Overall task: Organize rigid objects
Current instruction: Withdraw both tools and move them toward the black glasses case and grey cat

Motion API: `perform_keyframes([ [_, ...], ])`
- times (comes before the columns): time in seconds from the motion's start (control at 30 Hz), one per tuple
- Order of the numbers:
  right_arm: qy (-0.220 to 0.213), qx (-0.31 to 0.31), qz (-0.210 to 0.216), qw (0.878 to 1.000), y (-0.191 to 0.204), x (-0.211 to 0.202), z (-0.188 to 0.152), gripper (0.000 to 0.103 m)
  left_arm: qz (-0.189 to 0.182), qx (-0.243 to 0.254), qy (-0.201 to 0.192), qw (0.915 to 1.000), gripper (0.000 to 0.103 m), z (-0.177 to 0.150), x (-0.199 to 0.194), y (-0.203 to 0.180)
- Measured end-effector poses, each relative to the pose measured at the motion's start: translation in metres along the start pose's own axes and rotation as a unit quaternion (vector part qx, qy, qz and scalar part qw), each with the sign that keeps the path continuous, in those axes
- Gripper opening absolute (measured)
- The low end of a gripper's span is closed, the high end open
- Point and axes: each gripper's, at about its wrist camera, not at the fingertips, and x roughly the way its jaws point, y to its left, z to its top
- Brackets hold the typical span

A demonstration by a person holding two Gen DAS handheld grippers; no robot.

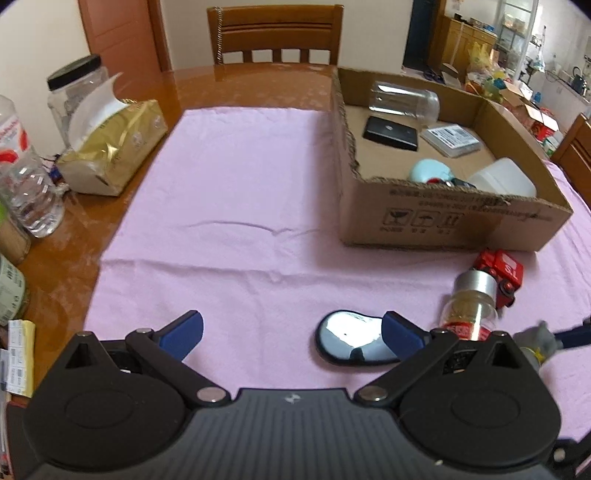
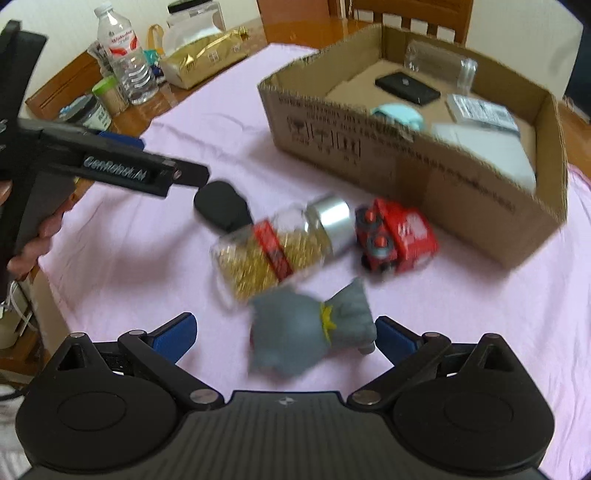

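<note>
A cardboard box (image 1: 443,221) (image 2: 406,158) on the pink cloth holds a clear jar, a black case, a labelled pack, a pale blue item and a white container. In front of it lie a red toy truck (image 1: 498,277) (image 2: 399,236), a glass jar with a silver cap (image 1: 469,306) (image 2: 280,251), a glossy black oval object (image 1: 349,341) (image 2: 221,206) and a grey toy (image 2: 314,332). My left gripper (image 1: 291,328) is open; the oval object touches its right finger. My right gripper (image 2: 284,336) is open around the grey toy.
At the table's left edge stand a gold tissue pack (image 1: 110,147), a clear canister (image 1: 74,96), a water bottle (image 1: 22,177) and small jars. A wooden chair (image 1: 275,33) stands at the far side. The pink cloth (image 1: 221,206) covers the table's middle.
</note>
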Motion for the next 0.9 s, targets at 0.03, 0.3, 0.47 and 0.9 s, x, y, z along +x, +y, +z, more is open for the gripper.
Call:
perform_keyframes([
  [0.03,0.009,0.006,0.002,1.0,0.0,-0.001,-0.003,0.103,-0.006,0.003,0.002,1.0,0.102,-0.001,0.002,-0.002],
  [0.3,0.019,0.041,-0.023,0.999,-0.003,0.003,-0.024,0.103,-0.028,0.051,0.019,0.9981,0.102,-0.007,0.016,-0.025],
  [0.47,0.009,0.049,-0.026,0.998,-0.005,0.003,-0.027,0.103,-0.037,0.068,0.027,0.9967,0.102,-0.01,0.026,-0.035],
  [0.9,-0.005,0.009,-0.089,0.996,-0.001,0.018,-0.029,0.103,-0.027,0.042,0.008,0.9987,0.103,-0.005,0.031,-0.001],
])
